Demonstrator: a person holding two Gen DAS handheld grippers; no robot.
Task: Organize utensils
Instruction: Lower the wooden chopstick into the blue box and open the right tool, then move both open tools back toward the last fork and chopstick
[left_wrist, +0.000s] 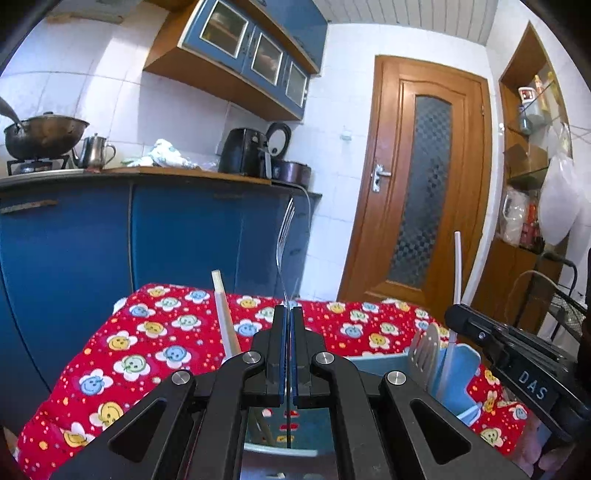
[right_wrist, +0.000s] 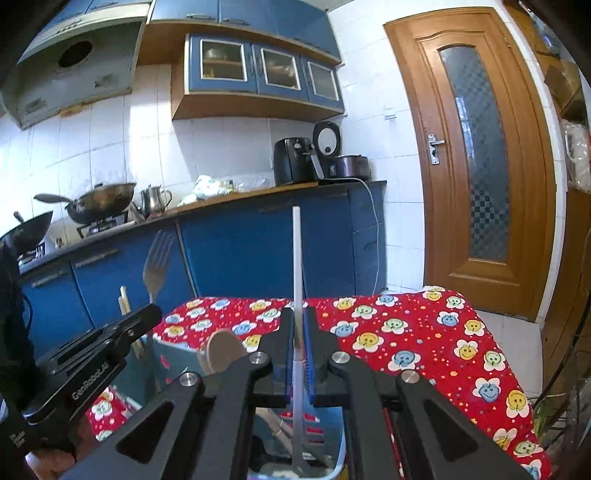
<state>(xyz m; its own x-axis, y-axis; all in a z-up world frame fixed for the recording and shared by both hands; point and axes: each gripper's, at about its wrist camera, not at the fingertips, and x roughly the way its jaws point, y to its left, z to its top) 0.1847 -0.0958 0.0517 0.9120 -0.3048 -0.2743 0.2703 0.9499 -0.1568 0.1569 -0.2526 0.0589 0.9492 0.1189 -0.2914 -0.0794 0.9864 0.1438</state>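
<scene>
Left gripper: black two-finger gripper (left_wrist: 288, 314), jaws closed on the handle of a clear plastic fork (left_wrist: 285, 240), tines upright; seen from the side in the right wrist view (right_wrist: 147, 314)
Right gripper: black two-finger gripper (right_wrist: 299, 317), jaws clamped on a white plastic stick-like utensil (right_wrist: 296, 258) standing upright; its working end cannot be made out
Writing, right gripper body: white letters "DAS" (left_wrist: 533, 384) on the black casing, read in the left wrist view
Writing, left gripper body: white "GenRobot.AI" (right_wrist: 88, 382) along the black casing, read in the right wrist view; smaller print lower down too blurred to read
Holder: light blue plastic utensil caddy (left_wrist: 461, 365) with compartments, on the table beneath and between the two grippers
In the holder: a slotted metal spatula head (left_wrist: 428, 350), a pale chopstick-like stick (left_wrist: 225, 314), a round wooden spoon bowl (right_wrist: 223, 350); exact compartments cannot be told
Table: red cloth with smiling flower print (right_wrist: 424, 332)
Background: blue cabinets (left_wrist: 184, 236), wok on a stove (left_wrist: 44, 134), steel jug (left_wrist: 94, 151), black air fryer (right_wrist: 293, 160), wooden door with patterned glass (left_wrist: 421, 192)
</scene>
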